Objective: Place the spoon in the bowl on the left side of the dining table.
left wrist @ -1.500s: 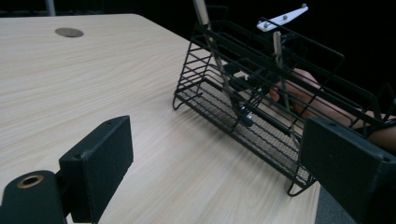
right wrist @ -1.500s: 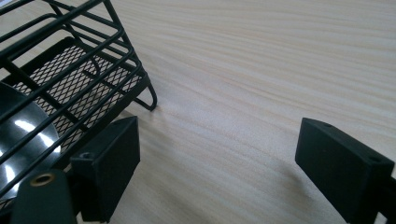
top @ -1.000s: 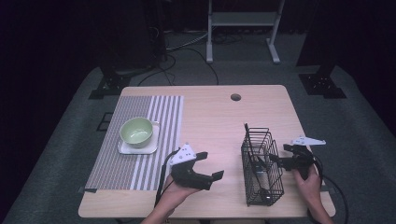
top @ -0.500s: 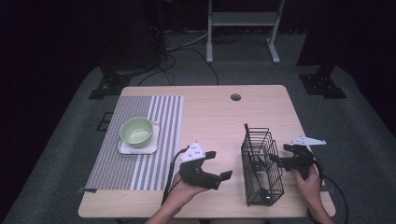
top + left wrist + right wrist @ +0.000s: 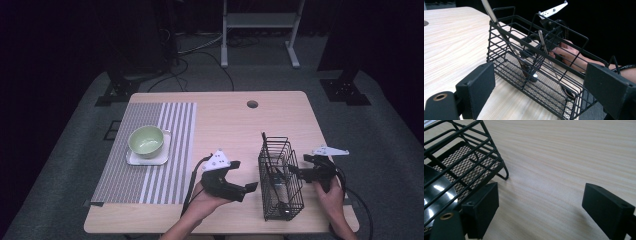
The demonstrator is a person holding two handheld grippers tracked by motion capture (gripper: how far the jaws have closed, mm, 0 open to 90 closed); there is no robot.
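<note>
A black wire basket (image 5: 280,180) stands on the right part of the wooden table (image 5: 225,125), with metal-handled utensils (image 5: 499,27) leaning inside it. My left gripper (image 5: 243,176) hovers just left of the basket, open and holding nothing. In the left gripper view its jaws frame the basket's long side (image 5: 529,62). My right gripper (image 5: 296,172) sits low at the basket's right side, open. In the right gripper view its left jaw is beside the basket's corner (image 5: 474,157), and bare table lies between the jaws. A glossy dark round thing (image 5: 436,192) shows through the wires.
A green bowl (image 5: 146,140) rests on a white square plate (image 5: 135,160) on a striped placemat (image 5: 170,140) at the table's left. A cable hole (image 5: 252,104) is at the back. Dark floor, stands and cables lie beyond the table.
My left gripper has moved right across the table toward the basket. The right gripper and the basket have stayed put.
</note>
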